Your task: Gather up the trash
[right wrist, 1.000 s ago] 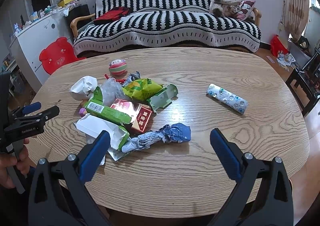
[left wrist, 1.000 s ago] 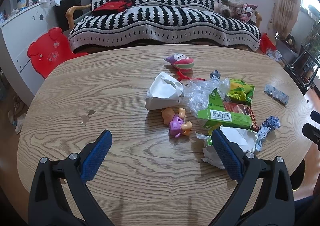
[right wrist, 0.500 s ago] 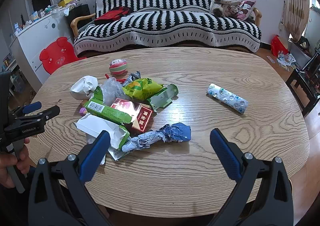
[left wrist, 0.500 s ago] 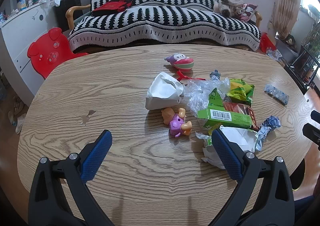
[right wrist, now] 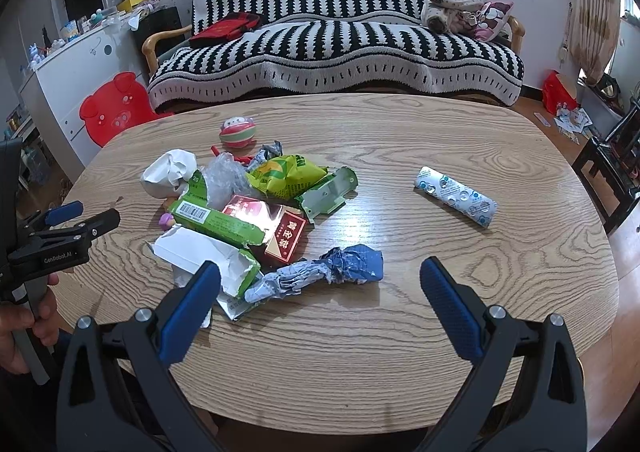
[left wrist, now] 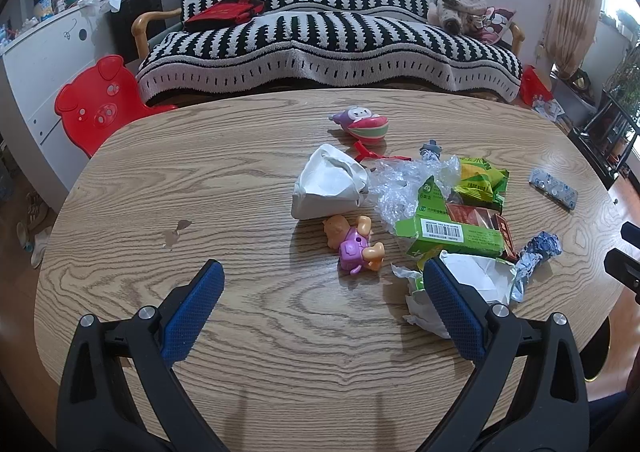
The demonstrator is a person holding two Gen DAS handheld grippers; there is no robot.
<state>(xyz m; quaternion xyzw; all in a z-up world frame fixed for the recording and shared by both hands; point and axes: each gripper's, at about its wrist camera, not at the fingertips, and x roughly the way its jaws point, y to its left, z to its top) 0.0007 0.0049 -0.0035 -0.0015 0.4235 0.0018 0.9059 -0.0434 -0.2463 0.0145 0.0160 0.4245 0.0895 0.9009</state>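
Observation:
A heap of trash lies on the wooden table: a crumpled white tissue, clear plastic wrap, a green carton, a red cigarette box, a yellow-green snack bag, a torn white box and a crumpled blue wrapper. A blister pack lies apart at the right. My left gripper is open and empty over the near table. My right gripper is open and empty, just before the blue wrapper.
A small pink doll and a round striped toy lie beside the trash. A striped sofa stands behind the table, a red chair at the left. The left gripper also shows in the right wrist view.

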